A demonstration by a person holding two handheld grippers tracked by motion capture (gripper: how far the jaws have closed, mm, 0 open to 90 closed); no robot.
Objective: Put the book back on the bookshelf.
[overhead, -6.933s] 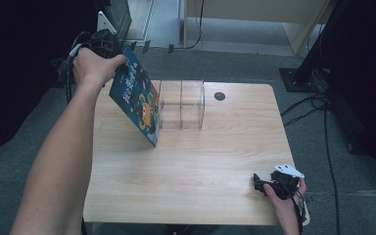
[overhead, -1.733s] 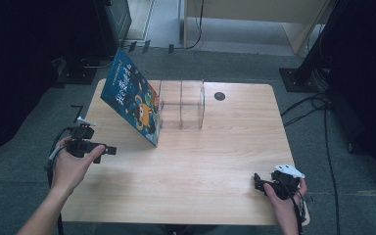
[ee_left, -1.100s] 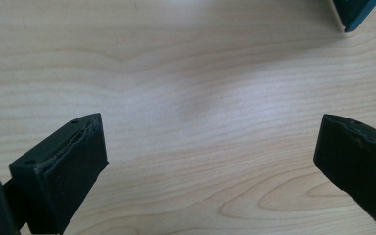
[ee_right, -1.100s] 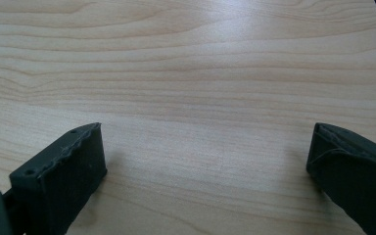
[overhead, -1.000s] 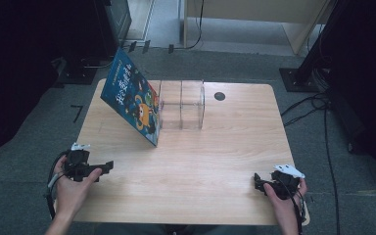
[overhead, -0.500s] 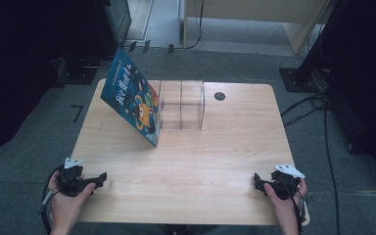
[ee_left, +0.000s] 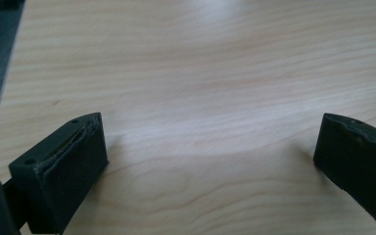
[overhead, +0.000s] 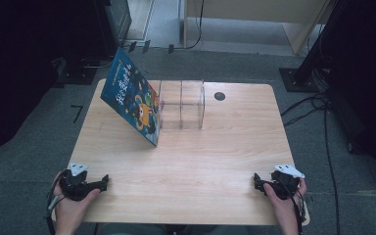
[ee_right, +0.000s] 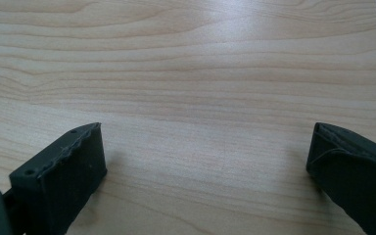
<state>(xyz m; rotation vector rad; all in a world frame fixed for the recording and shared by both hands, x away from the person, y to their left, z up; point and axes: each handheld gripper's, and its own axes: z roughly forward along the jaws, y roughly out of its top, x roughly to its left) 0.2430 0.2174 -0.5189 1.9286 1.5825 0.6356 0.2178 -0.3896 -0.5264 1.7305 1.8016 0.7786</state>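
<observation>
A blue picture book (overhead: 133, 101) leans tilted against the left end of a clear plastic rack (overhead: 182, 105) at the back middle of the wooden table (overhead: 210, 156). My left gripper (overhead: 103, 183) rests on the table's front left corner, open, with bare wood between its jaws (ee_left: 210, 147). At the front right corner sits my right gripper (overhead: 257, 183), also open, and nothing lies between its jaws (ee_right: 205, 147). Both grippers are far from the book.
A dark round hole (overhead: 219, 96) sits in the tabletop right of the rack. Cables (overhead: 318, 105) trail over the floor at the right, beside a black stand base (overhead: 298, 78). Dark equipment (overhead: 112, 19) stands behind the table at the left.
My left gripper let go of the book, which now leans on the rack, and came down to the table's front left corner. The right gripper stayed put.
</observation>
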